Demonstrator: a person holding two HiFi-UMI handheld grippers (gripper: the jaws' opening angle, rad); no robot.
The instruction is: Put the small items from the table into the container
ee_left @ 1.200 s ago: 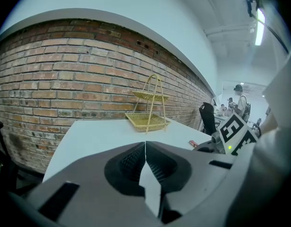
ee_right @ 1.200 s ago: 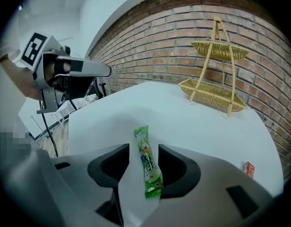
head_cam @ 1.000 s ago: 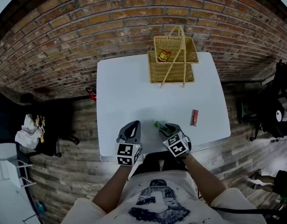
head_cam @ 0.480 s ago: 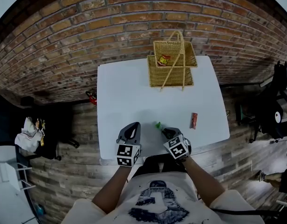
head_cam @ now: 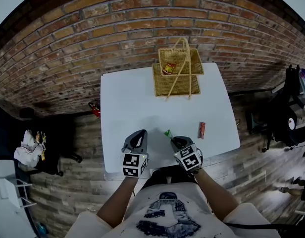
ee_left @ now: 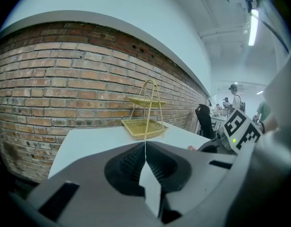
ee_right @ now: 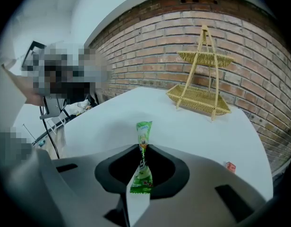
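The right gripper [ee_right: 141, 148] is clamping a green sachet [ee_right: 144, 132] across its narrow middle. The jaws are pressing in from both sides and the sachet's upper end is sticking out beyond the tips. This pinch suits a thin, limp wrapper, which is judged likely to slip or fold if taken by a corner. The sachet is sitting in the jaws over the table [head_cam: 127, 108], close to its near edge and right of centre, well apart from the container. The left gripper [ee_left: 145, 144] is fully closed with nothing between its jaws. It is hovering by the near edge left of centre, apparently parked out of the carrying path. The container is a two-tier wicker basket [head_cam: 176, 81] with a tall looped handle, standing at the far edge right of centre. A red-and-yellow packet [head_cam: 167, 68] is lying in what appears to be its upper tier. The lower tier is showing no contents, as far as the views allow. A red packet [head_cam: 202, 129] is lying flat near the table's right edge, not yet collected. Judgement: one item is in hand, and transfer across the table to the basket is outstanding.
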